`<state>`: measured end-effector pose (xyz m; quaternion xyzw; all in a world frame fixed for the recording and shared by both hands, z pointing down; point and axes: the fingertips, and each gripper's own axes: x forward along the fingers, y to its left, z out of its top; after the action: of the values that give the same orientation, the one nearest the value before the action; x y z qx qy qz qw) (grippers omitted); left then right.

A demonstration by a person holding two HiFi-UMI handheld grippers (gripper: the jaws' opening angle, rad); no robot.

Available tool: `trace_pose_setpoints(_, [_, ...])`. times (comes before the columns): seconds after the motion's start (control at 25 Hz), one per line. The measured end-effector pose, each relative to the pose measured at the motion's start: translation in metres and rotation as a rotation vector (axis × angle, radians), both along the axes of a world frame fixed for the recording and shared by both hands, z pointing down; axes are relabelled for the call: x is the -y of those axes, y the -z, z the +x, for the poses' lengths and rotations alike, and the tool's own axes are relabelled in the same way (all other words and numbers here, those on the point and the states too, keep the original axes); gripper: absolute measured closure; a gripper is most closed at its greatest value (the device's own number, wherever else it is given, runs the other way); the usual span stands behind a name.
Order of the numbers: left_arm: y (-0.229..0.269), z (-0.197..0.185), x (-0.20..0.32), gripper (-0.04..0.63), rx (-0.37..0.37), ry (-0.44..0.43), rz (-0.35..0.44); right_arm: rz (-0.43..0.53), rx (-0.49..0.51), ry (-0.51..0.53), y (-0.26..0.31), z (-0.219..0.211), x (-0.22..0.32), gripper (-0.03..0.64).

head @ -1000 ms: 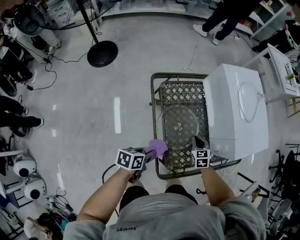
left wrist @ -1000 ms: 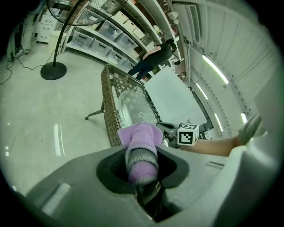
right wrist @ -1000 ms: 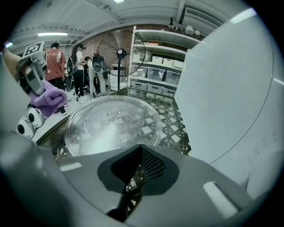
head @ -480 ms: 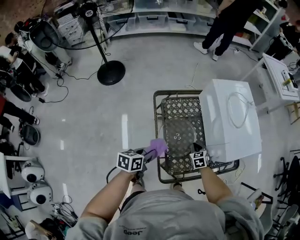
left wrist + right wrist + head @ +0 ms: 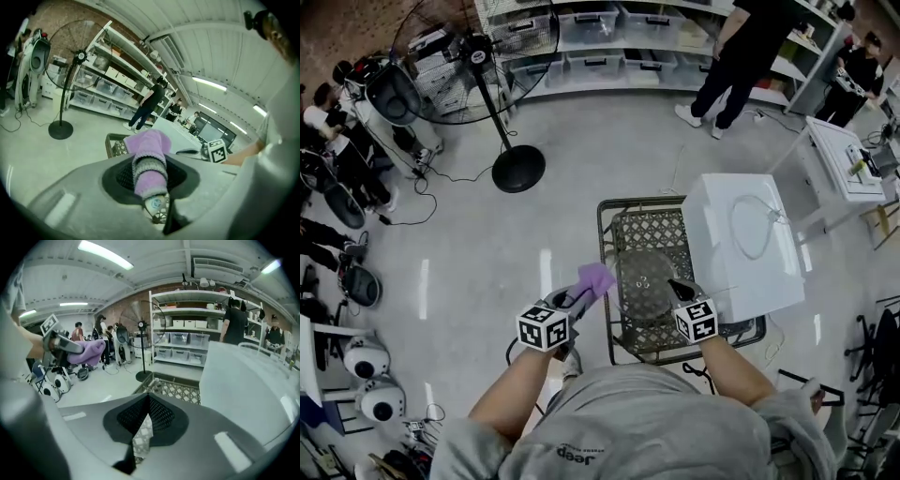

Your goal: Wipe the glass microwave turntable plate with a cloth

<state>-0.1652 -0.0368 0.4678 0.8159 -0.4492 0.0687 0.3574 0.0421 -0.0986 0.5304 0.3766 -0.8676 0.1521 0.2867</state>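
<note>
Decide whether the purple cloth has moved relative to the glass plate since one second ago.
Yes. The purple cloth in the left gripper went forward, away from the person. Against the glass plate, it was short of centre, now level.

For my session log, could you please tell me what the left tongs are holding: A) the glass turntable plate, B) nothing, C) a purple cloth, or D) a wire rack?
C: the left gripper view shows a purple cloth clamped between the left tongs, held off to the left of the glass turntable plate.
</note>
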Motion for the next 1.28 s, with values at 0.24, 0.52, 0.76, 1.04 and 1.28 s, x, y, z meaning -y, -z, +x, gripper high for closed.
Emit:
trace_pose_setpoints(0.24, [0.03,-0.011,0.001,0.502,0.124,0.02,0.121,0.119,0.082,0.092,0.088,-0.009,0.011,0.608])
trace_pose_setpoints(0.52, [0.054,-0.028,-0.01,0.502,0.188,0.085,0.195,0.192,0.163,0.112,0.138,-0.001,0.004,0.607])
trace_pose_setpoints(0.76, [0.061,-0.041,-0.02,0.502,0.197,0.148,0.21,0.203,0.188,0.093,0.145,0.005,0.006,0.607])
trace_pose_setpoints(1.04, [0.061,-0.035,-0.02,0.502,0.196,0.153,0.212,0.196,0.193,0.092,0.14,0.004,0.008,0.607])
trace_pose_setpoints(1.28, [0.064,-0.036,-0.019,0.502,0.198,0.154,0.215,0.193,0.19,0.096,0.139,0.003,0.008,0.607])
